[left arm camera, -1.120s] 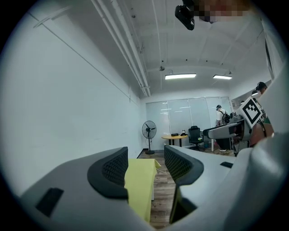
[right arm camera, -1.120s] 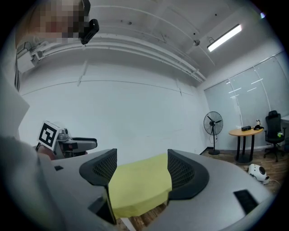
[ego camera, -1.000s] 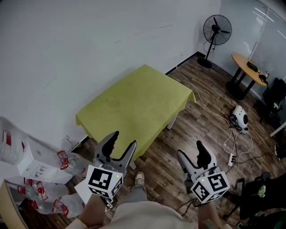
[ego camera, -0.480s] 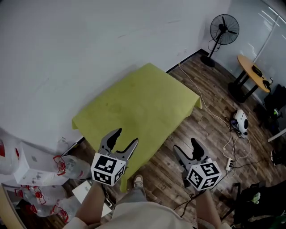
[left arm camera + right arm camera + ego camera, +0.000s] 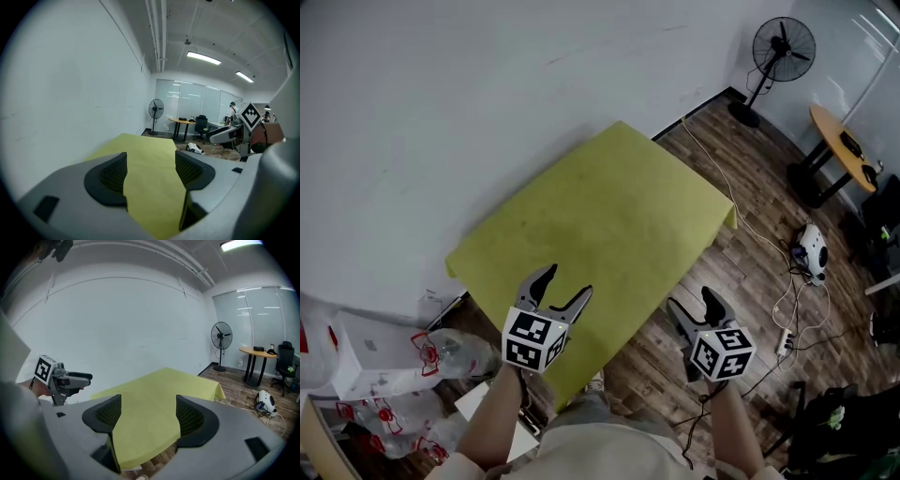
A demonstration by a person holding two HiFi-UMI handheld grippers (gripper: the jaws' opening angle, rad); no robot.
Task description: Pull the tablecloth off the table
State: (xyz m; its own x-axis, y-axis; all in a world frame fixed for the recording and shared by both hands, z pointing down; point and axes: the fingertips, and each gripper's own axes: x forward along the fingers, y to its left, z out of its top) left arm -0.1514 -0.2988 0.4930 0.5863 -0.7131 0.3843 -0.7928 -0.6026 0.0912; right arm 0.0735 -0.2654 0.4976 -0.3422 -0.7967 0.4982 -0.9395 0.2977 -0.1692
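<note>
Head view: both grippers held open at the near edge of the yellow-green tablecloth (image 5: pixel 600 216).
The cloth lies spread flat beside the white wall (image 5: pixel 441 103). The left gripper (image 5: pixel 564 281) hangs over the cloth's near edge; its jaws have just been opening and stand wide, with only the cloth beyond showing through the gap and no pad pressing on it. The right gripper (image 5: pixel 692 300) sits just off the cloth's near right edge, over the wooden floor (image 5: pixel 759 234), its jaws also apart and gripping nothing, pointed toward the cloth ahead.
</note>
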